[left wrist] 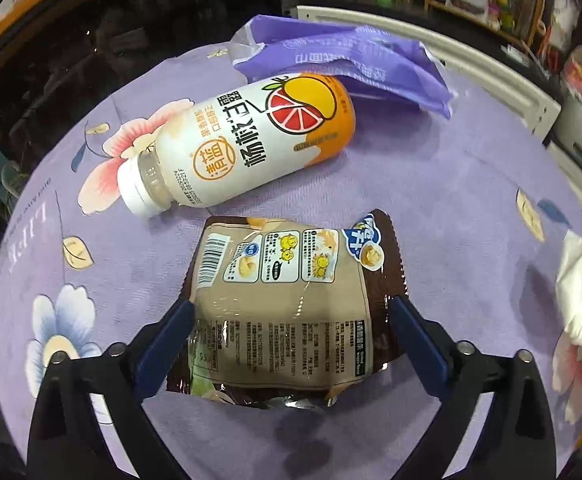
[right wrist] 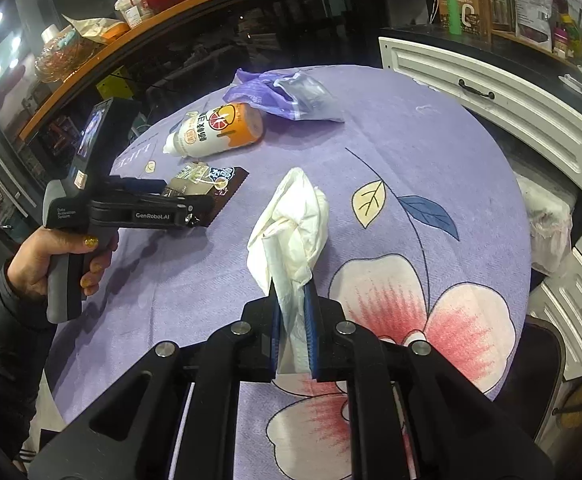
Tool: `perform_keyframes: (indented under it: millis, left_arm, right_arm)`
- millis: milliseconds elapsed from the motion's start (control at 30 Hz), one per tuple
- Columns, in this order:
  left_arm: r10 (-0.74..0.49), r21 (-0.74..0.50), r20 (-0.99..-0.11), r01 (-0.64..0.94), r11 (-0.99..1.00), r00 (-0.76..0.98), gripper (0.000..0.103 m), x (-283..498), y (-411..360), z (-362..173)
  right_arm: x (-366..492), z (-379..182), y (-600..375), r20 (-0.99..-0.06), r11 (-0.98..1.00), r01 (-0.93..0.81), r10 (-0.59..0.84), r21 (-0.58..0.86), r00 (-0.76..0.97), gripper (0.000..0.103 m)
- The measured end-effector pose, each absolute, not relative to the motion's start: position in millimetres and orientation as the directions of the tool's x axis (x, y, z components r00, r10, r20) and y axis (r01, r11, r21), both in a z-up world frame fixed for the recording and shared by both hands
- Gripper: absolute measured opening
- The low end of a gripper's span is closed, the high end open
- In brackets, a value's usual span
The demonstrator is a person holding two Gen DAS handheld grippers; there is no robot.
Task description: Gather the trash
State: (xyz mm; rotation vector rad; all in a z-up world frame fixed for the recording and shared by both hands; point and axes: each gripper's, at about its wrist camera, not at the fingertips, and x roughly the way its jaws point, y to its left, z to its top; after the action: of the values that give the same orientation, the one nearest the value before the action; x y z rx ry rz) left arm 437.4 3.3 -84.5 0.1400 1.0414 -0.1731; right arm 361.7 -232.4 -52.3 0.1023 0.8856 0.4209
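Observation:
A brown and beige snack wrapper (left wrist: pixel 291 304) lies flat on the purple flowered tablecloth (left wrist: pixel 431 184). My left gripper (left wrist: pixel 291 312) is open, its blue fingers on either side of the wrapper. Beyond it lie a white and orange drink bottle (left wrist: pixel 243 140) on its side and a purple plastic packet (left wrist: pixel 343 60). My right gripper (right wrist: pixel 291 292) is shut on a crumpled white tissue (right wrist: pixel 291 224) and holds it above the cloth. The right wrist view also shows the left gripper (right wrist: pixel 195 196) over the wrapper (right wrist: pixel 211 184), the bottle (right wrist: pixel 215 130) and the packet (right wrist: pixel 287 94).
A white cabinet (right wrist: pixel 491 92) with drawer handles runs along the table's right side. A dark glass counter with an orange shelf (right wrist: pixel 111 44) of clutter stands behind. A clear bag (right wrist: pixel 547 220) sits by the table's right edge.

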Motion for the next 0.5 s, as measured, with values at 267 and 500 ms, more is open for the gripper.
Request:
perform_keyframes:
  millis: [267,500]
  left_arm:
    - [-0.096,0.028,-0.844,0.224,0.974,0.527,0.019,423,-7,-77]
    - [-0.146,-0.012,-0.804,0.229,0.973,0.577,0.008,395,-9,-69]
  right_arm:
    - [359,-51,-239,-0.719,0.916,-0.296,0.396,0.270,0.570,0.011]
    - [344,-52,-248,-0.710,0.923,-0.286,0.382,0.258,0.592,0.011]
